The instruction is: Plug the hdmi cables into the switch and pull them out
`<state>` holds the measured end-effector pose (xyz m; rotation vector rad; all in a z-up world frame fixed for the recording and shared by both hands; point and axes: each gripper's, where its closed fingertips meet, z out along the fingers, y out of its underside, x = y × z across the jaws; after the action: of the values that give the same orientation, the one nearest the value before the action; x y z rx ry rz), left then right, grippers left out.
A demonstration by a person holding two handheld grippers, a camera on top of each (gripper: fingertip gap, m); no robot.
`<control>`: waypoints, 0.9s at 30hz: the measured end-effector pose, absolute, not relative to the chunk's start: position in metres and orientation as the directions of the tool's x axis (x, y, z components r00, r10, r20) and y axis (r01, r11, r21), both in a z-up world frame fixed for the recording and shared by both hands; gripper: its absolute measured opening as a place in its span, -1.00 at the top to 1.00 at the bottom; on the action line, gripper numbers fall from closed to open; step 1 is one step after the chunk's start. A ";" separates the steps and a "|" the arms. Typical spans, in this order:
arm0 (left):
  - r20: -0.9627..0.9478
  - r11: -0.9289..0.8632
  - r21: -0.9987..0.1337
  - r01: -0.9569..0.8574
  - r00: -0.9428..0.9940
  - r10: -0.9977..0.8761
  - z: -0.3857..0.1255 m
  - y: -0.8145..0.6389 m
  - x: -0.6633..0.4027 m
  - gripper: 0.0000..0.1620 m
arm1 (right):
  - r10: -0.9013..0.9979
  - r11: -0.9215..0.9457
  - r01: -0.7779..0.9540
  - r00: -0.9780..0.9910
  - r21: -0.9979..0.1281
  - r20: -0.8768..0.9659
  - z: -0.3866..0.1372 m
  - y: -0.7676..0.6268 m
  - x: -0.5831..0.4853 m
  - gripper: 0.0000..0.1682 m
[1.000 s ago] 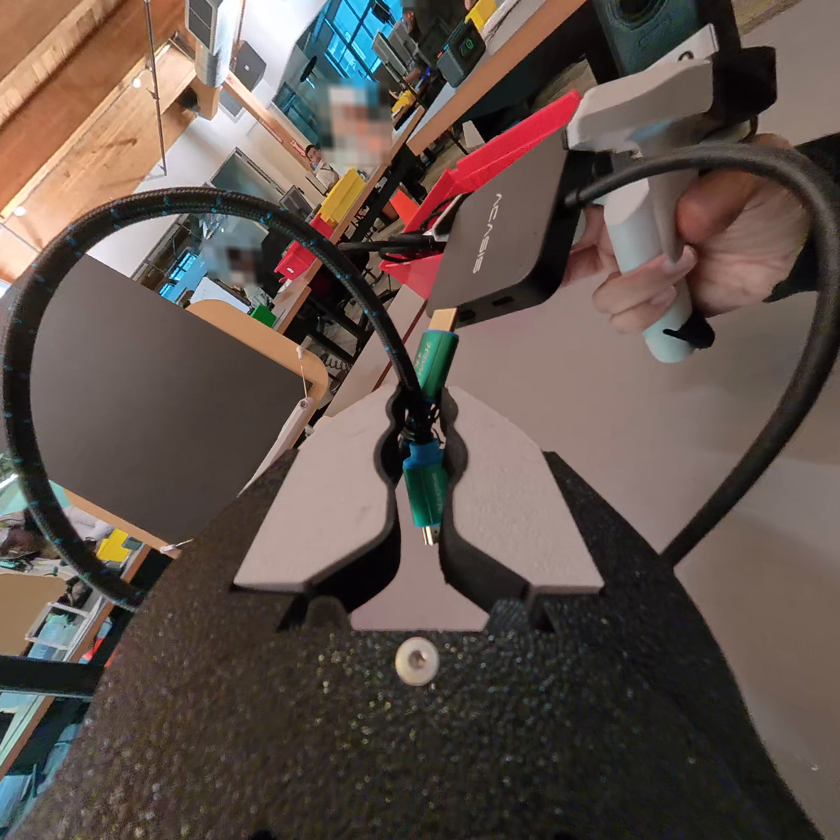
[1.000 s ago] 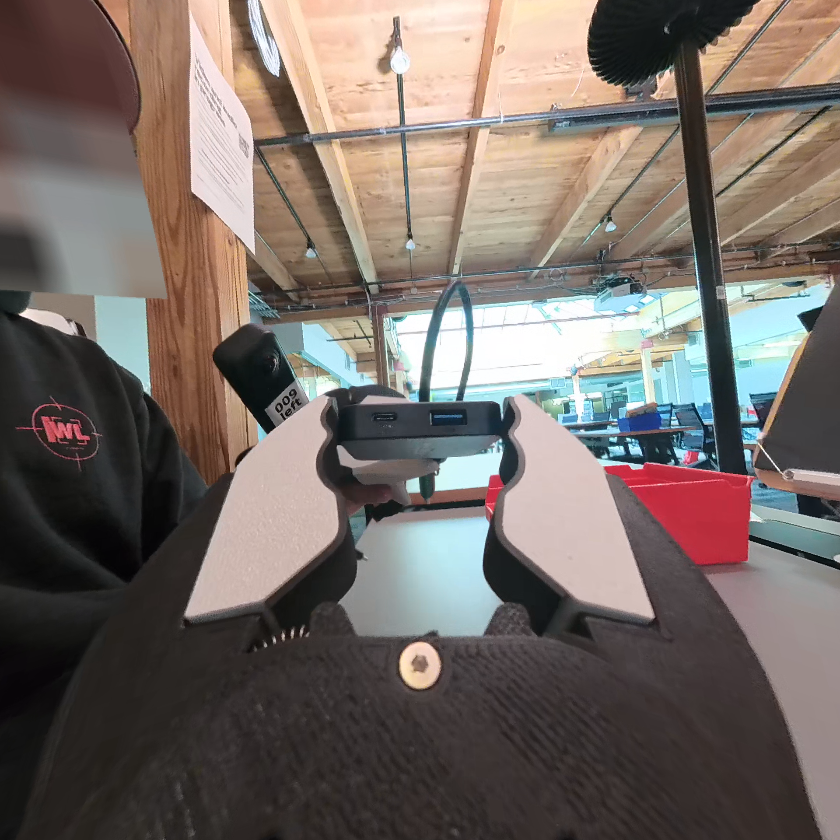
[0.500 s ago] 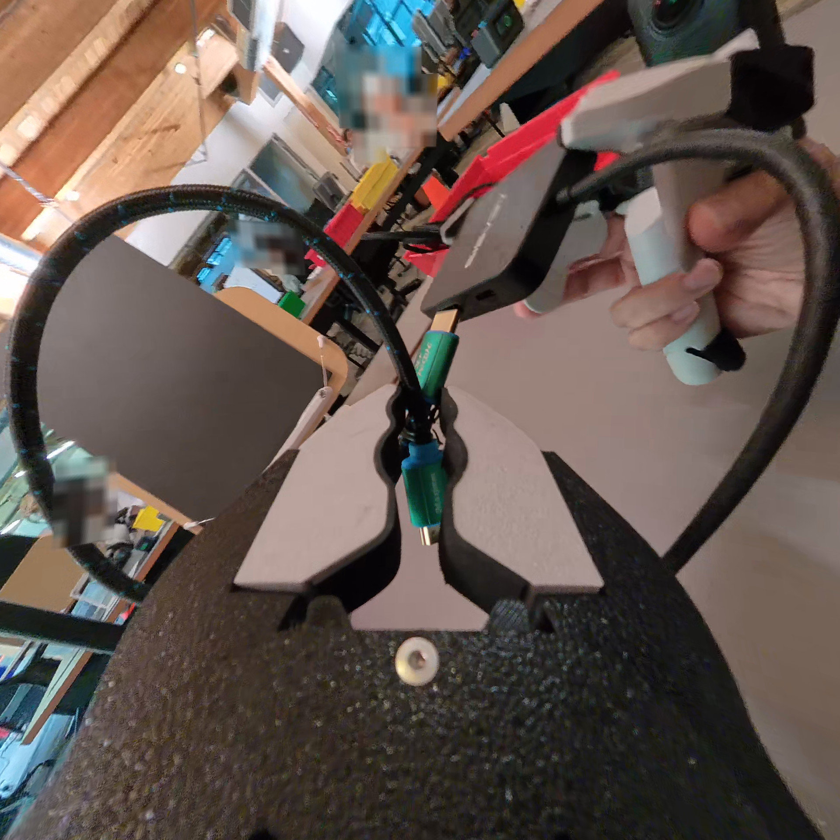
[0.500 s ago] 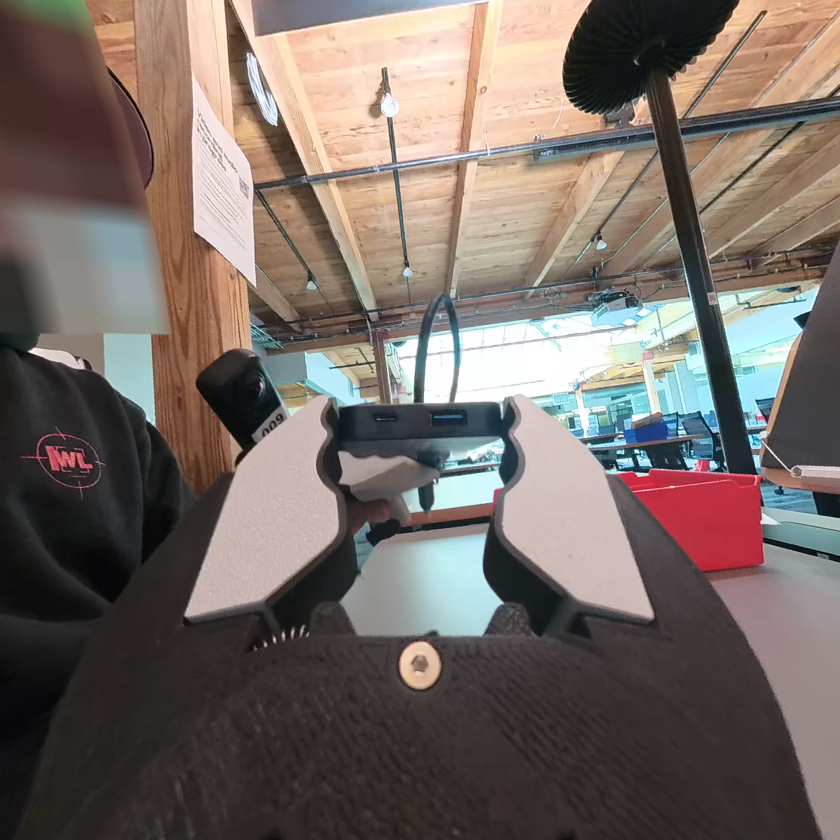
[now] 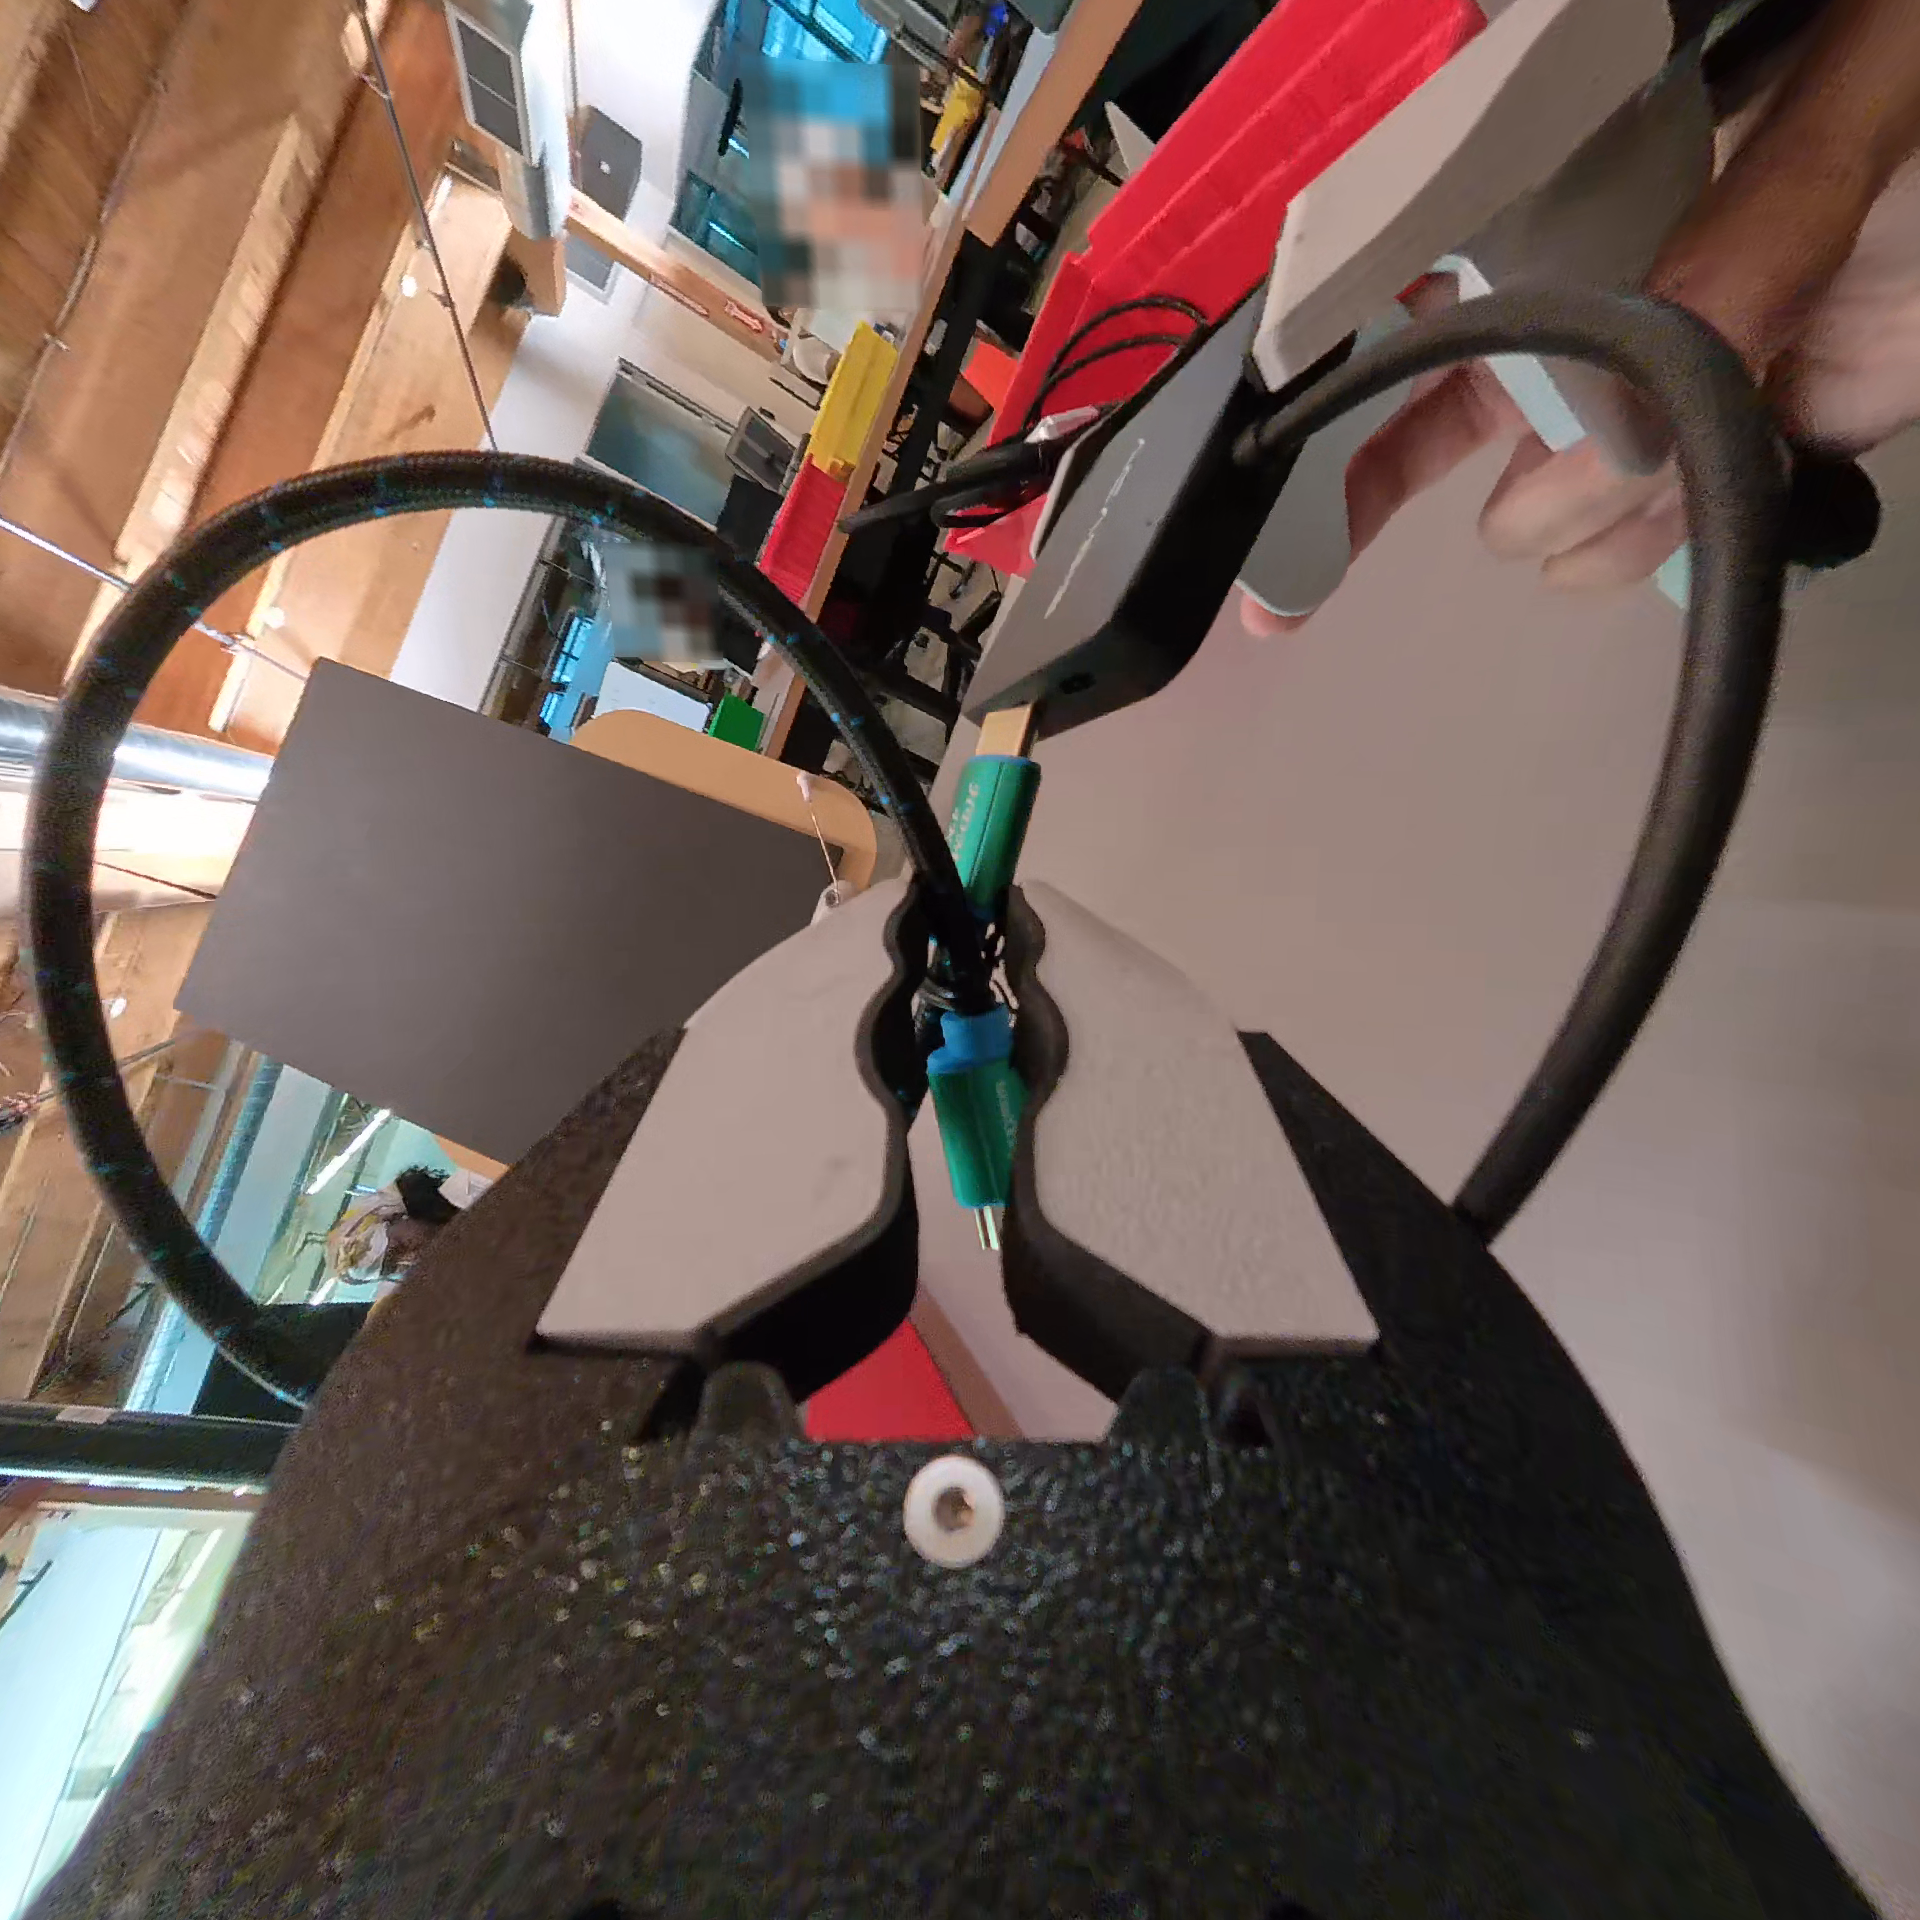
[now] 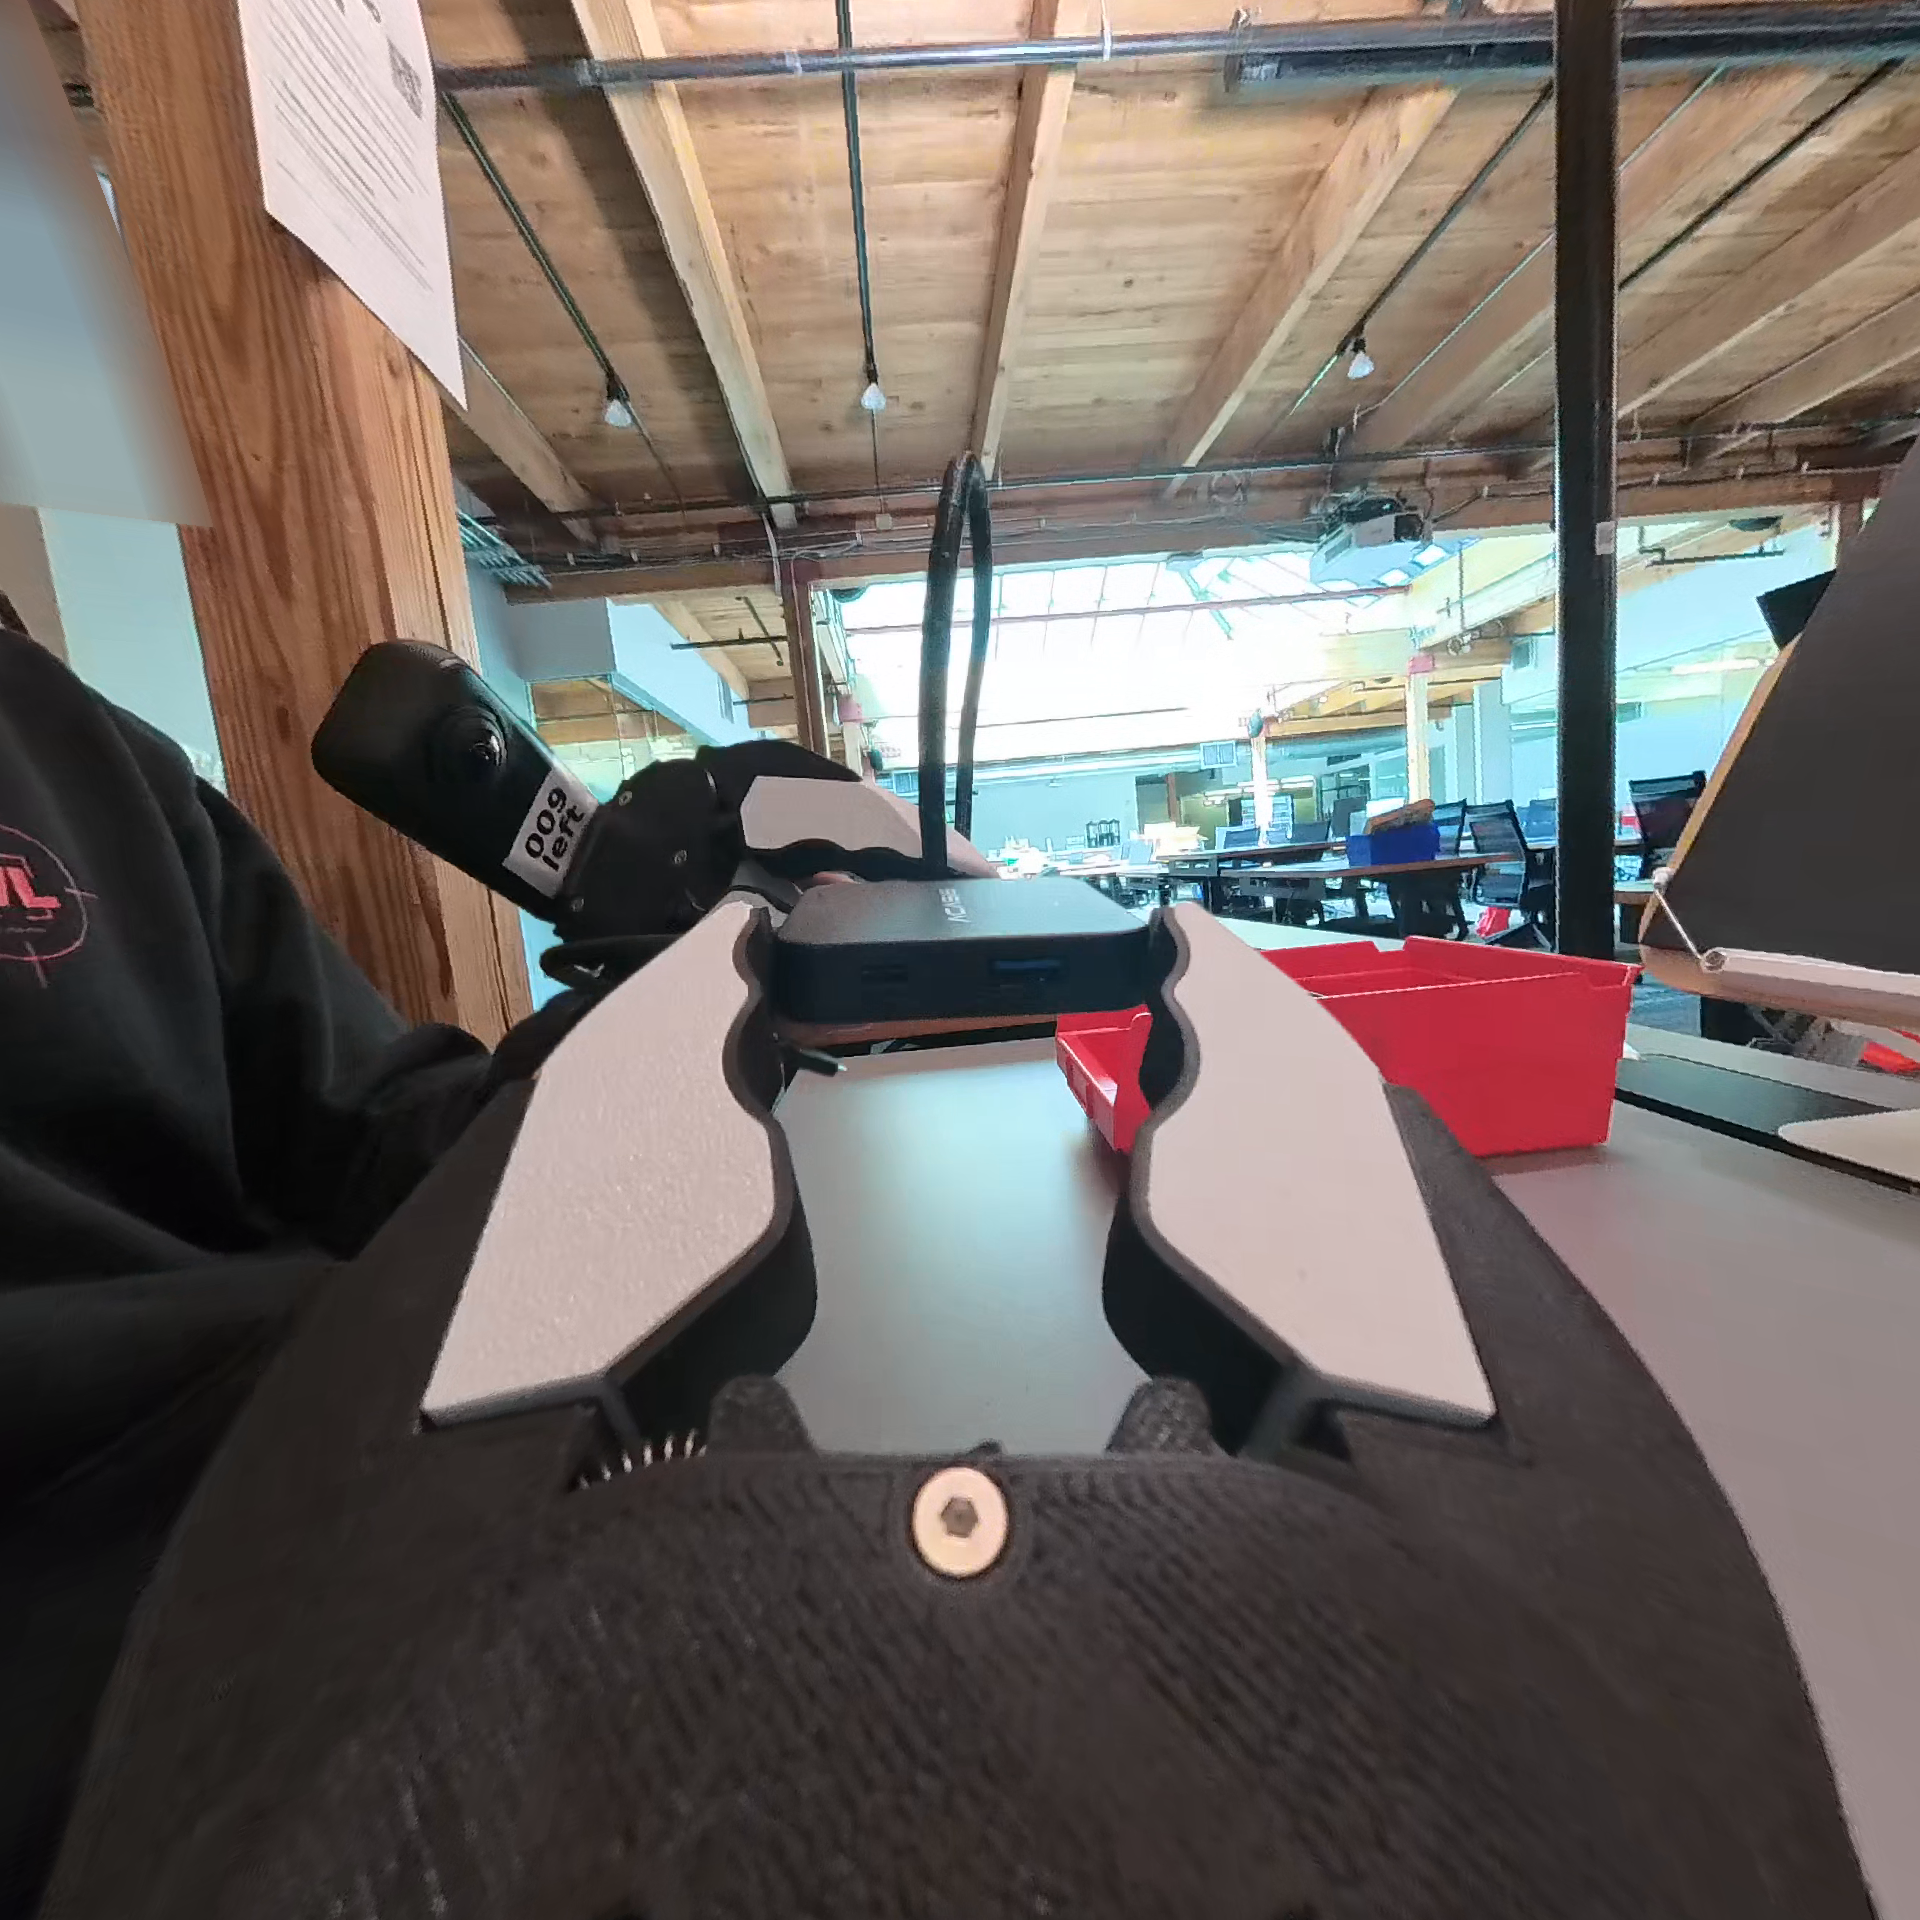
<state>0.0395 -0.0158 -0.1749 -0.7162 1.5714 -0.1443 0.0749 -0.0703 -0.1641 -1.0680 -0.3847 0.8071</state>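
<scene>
My left gripper (image 5: 961,920) is shut on a black braided HDMI cable (image 5: 62,894) just behind its green plug (image 5: 992,821). The plug's gold tip meets the edge of the dark grey switch (image 5: 1122,582); how deep it sits I cannot tell. A second green plug (image 5: 971,1132) hangs between my fingers. My right gripper (image 6: 956,935) is shut on the switch (image 6: 935,914), one finger (image 5: 1455,197) showing in the left wrist view. The left gripper (image 6: 821,831) sits behind the switch, with the cable loop (image 6: 951,665) rising above it.
The switch's own thick black lead (image 5: 1714,727) arcs to the right. A red bin (image 6: 1455,1039) stands on the grey table (image 6: 1714,1299). A black board (image 6: 1829,779) leans at the right. A wooden post (image 6: 312,623) and a person's dark sleeve (image 6: 156,1091) are at the left.
The right gripper has tilted down, so the switch's top now shows. In the left view the switch has shifted up and right, and the plug's gold tip stays at its edge.
</scene>
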 end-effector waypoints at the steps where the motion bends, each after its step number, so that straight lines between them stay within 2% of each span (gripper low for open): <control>1: -0.857 0.795 -0.489 -0.359 0.027 -0.515 -0.176 -0.015 0.039 0.84 | 0.742 0.237 -0.389 0.664 -0.890 -0.093 -0.165 -0.069 0.074 0.17; 8: -0.889 0.834 -0.409 -0.370 -0.044 -0.455 -0.176 -0.009 0.035 0.84 | 0.717 0.212 -0.284 0.695 -0.935 -0.049 -0.174 -0.065 0.068 0.17; 13: -0.933 0.873 -0.266 -0.408 -0.118 -0.339 -0.180 -0.006 0.034 0.84 | 0.689 0.202 -0.207 0.724 -0.957 -0.011 -0.178 -0.062 0.067 0.17; 18: -0.913 0.855 -0.354 -0.380 -0.058 -0.404 -0.174 -0.008 0.039 0.84 | 0.677 0.200 -0.191 0.736 -0.961 -0.005 -0.179 -0.062 0.070 0.17; 27: -0.923 0.882 -0.308 -0.358 -0.111 -0.368 -0.170 -0.007 0.037 0.85 | 0.677 0.186 -0.158 0.736 -0.970 0.010 -0.185 -0.059 0.064 0.17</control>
<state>0.0371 -0.0067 -0.1705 -0.5593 1.7133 -0.0095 0.0645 -0.0586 -0.1850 -1.2550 -0.4993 0.6234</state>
